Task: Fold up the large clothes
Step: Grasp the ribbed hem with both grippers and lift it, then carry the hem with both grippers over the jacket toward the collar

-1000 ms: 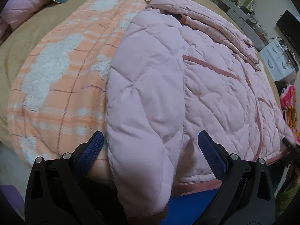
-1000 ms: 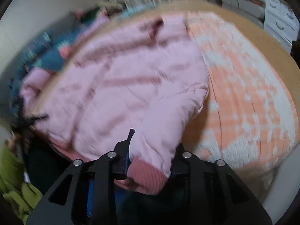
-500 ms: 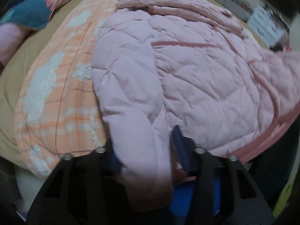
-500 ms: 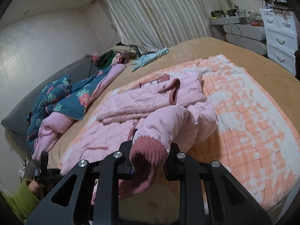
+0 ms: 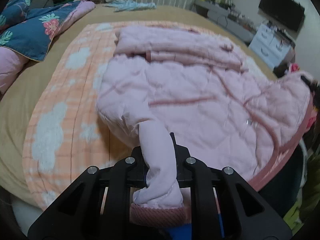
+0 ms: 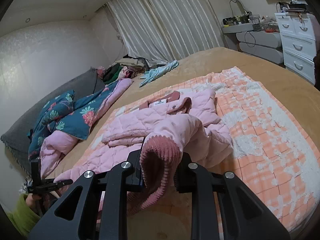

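Observation:
A pink quilted jacket (image 5: 200,100) lies spread on the bed, its collar at the far side. My left gripper (image 5: 158,150) is shut on one sleeve (image 5: 158,166). It pinches the pale fabric just above the ribbed cuff (image 5: 158,214), and the sleeve is lifted off the bed. In the right wrist view the jacket (image 6: 140,120) is bunched up. My right gripper (image 6: 160,160) is shut on the other sleeve's dark pink ribbed cuff (image 6: 158,156), raised above the jacket body. The left gripper (image 6: 48,184) shows at the lower left, in a hand with a green sleeve.
An orange and white checked blanket (image 5: 60,120) lies under the jacket on a tan bedspread (image 6: 250,64). A blue floral quilt (image 6: 66,116) and a clothes pile (image 6: 128,66) sit near the headboard. White drawers (image 6: 298,40) and a desk stand past the bed.
The left jaws went from wide open to shut on the sleeve and lifted it. The right gripper rose with its cuff and now looks level across the bed.

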### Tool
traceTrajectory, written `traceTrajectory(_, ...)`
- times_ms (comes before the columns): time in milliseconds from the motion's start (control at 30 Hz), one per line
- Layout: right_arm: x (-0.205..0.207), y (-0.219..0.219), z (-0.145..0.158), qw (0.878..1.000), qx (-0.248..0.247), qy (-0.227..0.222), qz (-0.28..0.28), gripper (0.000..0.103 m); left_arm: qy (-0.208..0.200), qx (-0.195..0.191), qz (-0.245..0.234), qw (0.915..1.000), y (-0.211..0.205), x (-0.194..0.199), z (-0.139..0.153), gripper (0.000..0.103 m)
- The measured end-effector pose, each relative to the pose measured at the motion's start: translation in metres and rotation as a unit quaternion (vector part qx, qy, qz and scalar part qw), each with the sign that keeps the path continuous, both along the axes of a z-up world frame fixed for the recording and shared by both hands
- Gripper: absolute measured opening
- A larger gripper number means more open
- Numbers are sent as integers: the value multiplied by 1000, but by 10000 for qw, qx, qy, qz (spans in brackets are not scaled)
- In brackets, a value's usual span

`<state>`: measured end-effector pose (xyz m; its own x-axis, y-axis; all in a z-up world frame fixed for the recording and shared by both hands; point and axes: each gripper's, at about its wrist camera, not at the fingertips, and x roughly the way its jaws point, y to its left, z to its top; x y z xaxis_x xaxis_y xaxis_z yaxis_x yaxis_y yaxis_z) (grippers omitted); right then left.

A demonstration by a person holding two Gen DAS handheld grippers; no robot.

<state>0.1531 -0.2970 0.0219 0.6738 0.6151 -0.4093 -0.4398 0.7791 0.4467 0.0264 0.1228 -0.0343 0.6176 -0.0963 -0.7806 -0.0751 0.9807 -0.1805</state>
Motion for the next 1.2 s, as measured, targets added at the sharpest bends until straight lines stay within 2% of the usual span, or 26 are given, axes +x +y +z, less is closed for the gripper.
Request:
traceTrajectory(533, 29, 7, 25, 9996, 165, -139, -169, 19, -795, -436, 281, 9955, 16, 46, 57, 9)
traceTrajectory(1200, 80, 10, 75, 9982, 322, -276, -414, 19, -1418, -499, 479, 9875, 37, 91, 117, 9)
